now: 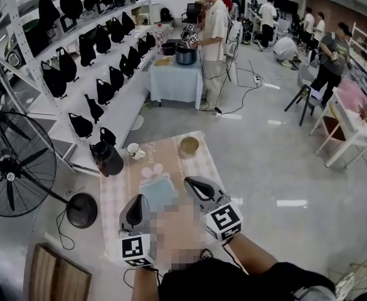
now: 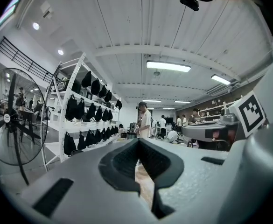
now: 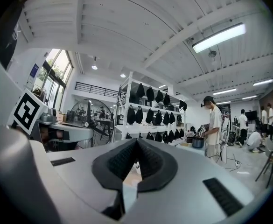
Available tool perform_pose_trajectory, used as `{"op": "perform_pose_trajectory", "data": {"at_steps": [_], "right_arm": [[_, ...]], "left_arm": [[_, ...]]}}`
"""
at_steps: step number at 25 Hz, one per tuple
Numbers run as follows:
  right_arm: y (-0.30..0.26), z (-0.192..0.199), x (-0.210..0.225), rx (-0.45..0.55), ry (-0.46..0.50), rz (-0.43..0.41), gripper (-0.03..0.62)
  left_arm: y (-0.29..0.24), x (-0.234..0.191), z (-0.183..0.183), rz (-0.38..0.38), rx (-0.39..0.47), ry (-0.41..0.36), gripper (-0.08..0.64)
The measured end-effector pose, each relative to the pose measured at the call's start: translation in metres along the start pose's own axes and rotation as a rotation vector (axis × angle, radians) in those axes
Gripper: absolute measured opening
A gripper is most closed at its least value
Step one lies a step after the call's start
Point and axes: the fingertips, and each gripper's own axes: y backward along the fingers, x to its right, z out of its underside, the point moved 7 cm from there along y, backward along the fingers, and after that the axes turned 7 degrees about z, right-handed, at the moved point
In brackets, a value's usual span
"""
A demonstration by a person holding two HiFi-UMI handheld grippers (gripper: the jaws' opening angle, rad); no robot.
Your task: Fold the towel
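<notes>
Towel point(image 1: 158, 192) waiting, both jaws clenched on nothing.
Left gripper point(image 1: 138, 200), right gripper point(image 1: 191, 182) flank it; unopened, they'd probably shove it.

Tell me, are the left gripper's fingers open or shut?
Shut: the left gripper has its fingers meeting at the tips, with nothing between them.
</notes>
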Motion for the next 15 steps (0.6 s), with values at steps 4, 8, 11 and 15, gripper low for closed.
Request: {"op": "perform_pose_trajectory", "data": {"at_steps": [4,8,11,15], "right_arm": [[-0.001,-0.001,-0.001,-0.009,0.009,0.001,0.0],[-0.004,0.001,-0.008,-0.019,0.01,-0.005,0.0],[-0.005,0.002,-0.012,-0.02,0.014,-0.011,0.0],[-0.004,0.005,-0.018,-0.018,0.028,-0.014,0.0]], "left_arm": [[0.002,-0.004,0.0,-0.006,-0.004,0.007,0.005],[0.006,-0.012,0.002,-0.009,-0.008,0.013,0.005],[0.009,-0.015,0.004,-0.012,-0.003,0.014,0.005],[0.015,-0.019,0.009,-0.018,0.0,0.014,0.005]]}}
